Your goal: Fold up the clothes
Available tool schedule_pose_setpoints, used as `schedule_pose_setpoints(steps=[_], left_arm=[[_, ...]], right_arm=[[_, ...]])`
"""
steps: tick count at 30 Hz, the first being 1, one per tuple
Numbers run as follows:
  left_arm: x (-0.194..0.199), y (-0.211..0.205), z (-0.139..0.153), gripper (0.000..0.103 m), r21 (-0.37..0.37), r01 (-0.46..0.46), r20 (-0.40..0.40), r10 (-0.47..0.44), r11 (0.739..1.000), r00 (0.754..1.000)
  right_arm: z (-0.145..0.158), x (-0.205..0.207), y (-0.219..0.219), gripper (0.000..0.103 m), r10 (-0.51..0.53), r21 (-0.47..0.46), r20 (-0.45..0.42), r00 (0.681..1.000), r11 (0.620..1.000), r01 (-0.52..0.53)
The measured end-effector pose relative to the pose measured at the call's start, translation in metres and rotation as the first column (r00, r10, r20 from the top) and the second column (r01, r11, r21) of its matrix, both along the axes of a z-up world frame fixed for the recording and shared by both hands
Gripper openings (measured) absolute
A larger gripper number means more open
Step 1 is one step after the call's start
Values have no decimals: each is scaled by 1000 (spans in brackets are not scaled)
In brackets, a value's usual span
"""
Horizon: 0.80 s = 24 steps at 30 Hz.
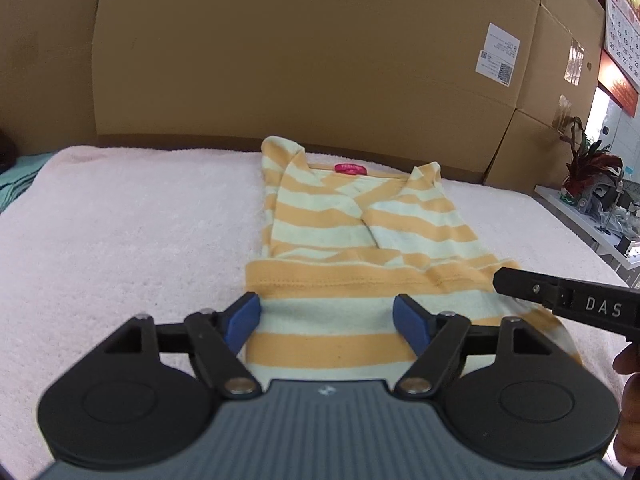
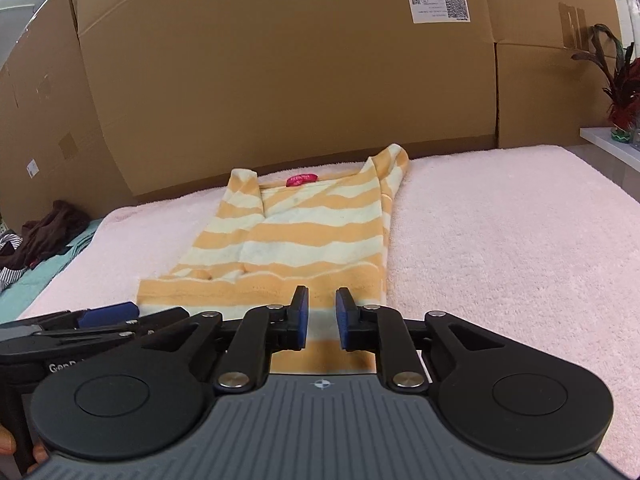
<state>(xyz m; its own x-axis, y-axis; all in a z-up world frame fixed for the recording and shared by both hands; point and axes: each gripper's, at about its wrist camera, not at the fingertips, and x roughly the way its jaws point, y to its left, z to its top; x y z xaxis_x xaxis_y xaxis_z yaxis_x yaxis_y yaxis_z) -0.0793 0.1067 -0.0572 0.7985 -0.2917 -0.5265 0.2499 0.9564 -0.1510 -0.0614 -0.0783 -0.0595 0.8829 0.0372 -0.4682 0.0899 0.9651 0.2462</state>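
Note:
A shirt with orange and cream stripes (image 1: 360, 220) (image 2: 312, 232) lies flat on a pink towel (image 1: 120, 220) (image 2: 500, 240), its sides folded in and a pink neck label (image 1: 351, 168) at the far end. A stitched orange hem runs across its middle. My left gripper (image 1: 326, 312) is open wide above the shirt's near left part, with nothing between its blue pads. My right gripper (image 2: 322, 312) hovers over the near right part; its pads stand a narrow gap apart with nothing pinched. Each gripper shows in the other's view: the right gripper (image 1: 560, 300) and the left gripper (image 2: 108, 314).
Large cardboard boxes (image 1: 300, 60) (image 2: 280, 80) wall off the far side of the towel. A red-leaved plant (image 1: 588, 160) (image 2: 624, 88) stands on a white shelf to the right. Dark and striped clothes (image 2: 48, 232) are piled on a teal cloth at the far left.

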Motion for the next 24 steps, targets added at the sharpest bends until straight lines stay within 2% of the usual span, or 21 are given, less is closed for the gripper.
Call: schedule_pose_setpoints(steps=[3,5,9,14,18,22,24], left_arm=[[6,-1,2,78,17,-24,-6,24,1000,1000],[11,-1,1,85,23,-35,-22,35,999,999],[16,0,-1,89,19,-55,-47,56,998,997],[16,-4,0,93,41,-82,-29,83,996,996],[16,-8,2,97,75,-121,-8,122,990,992],[14,-13,5,99,113,-138,9,138,984,990],[13,-15,5,99,126,-140,10,140,982,990]], right_arm=[[1,11,7,17,27,-18,-2,1000,999,-27],[-4,19,7,16,27,-27,-27,999,999,-28],[-8,21,1,16,15,-38,-8,1000,999,-15],[-10,21,-1,15,-9,-22,10,1000,1000,9],[0,14,3,22,-27,8,25,999,1000,27],[5,3,17,25,24,-32,53,998,999,-23],[-1,6,18,24,19,-39,20,1000,999,-19]])
